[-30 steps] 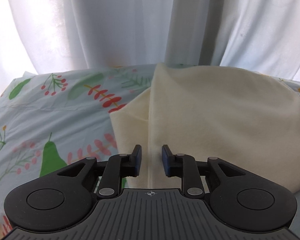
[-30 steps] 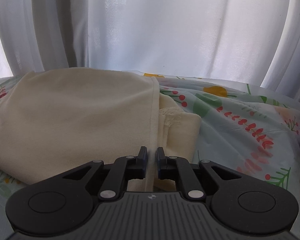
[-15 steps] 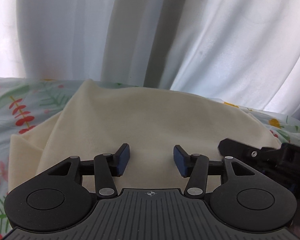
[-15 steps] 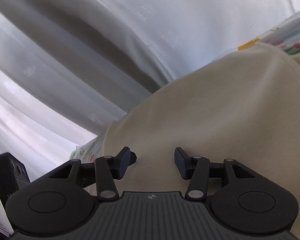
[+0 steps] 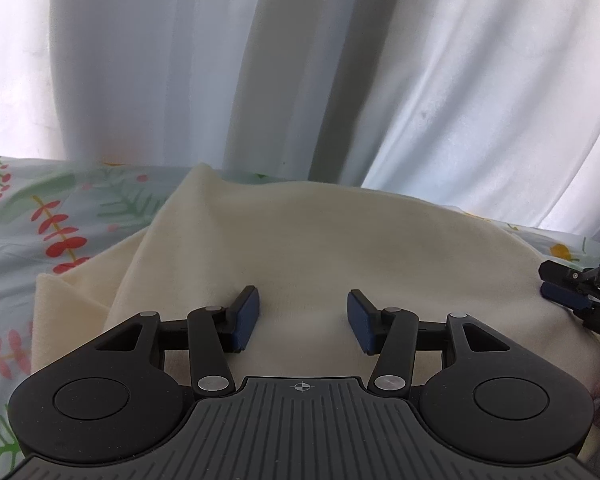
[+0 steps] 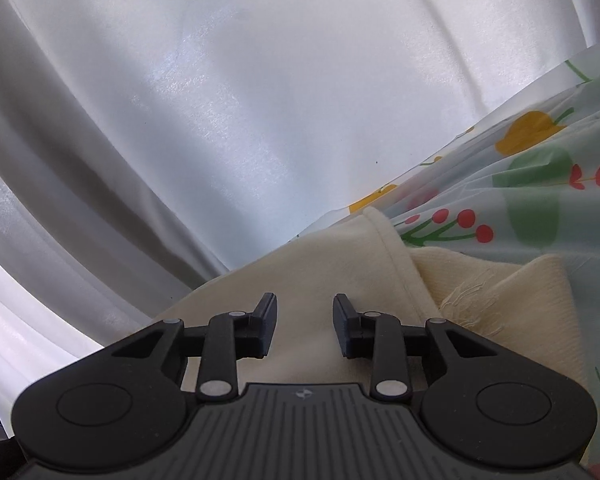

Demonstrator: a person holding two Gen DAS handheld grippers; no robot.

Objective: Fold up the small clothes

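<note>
Your left gripper [image 5: 302, 320] sits low over the cream garment [image 5: 320, 248], its blue-padded fingers [image 5: 246, 318] spread wide with nothing between them but bare fabric. The garment lies on the floral sheet [image 5: 40, 240], folded into a broad pad; a second layer of it pokes out on the left side, beneath the top fold. Behind the garment hangs the white curtain [image 5: 260, 80].

At the garment's right edge, in your left camera, there's your right gripper [image 5: 572, 296] coming in from the side, dark fingers with a blue pad hovering at the cloth.

Switch to your right camera, tilted hard: the right gripper [image 6: 305, 326] also has its fingers [image 6: 268, 330] apart, gripping nothing, poised over the garment [image 6: 320, 272]. Just right of the fingers runs the garment's stitched hem, and beyond that hem a frayed ribbed piece of the same cream cloth peeks out from under the top layer. The floral sheet [image 6: 540, 184] spreads past the garment to the right, the curtain [image 6: 240, 100] filling everything above it. Whether either gripper's pads actually touch the cloth, I can't tell.
</note>
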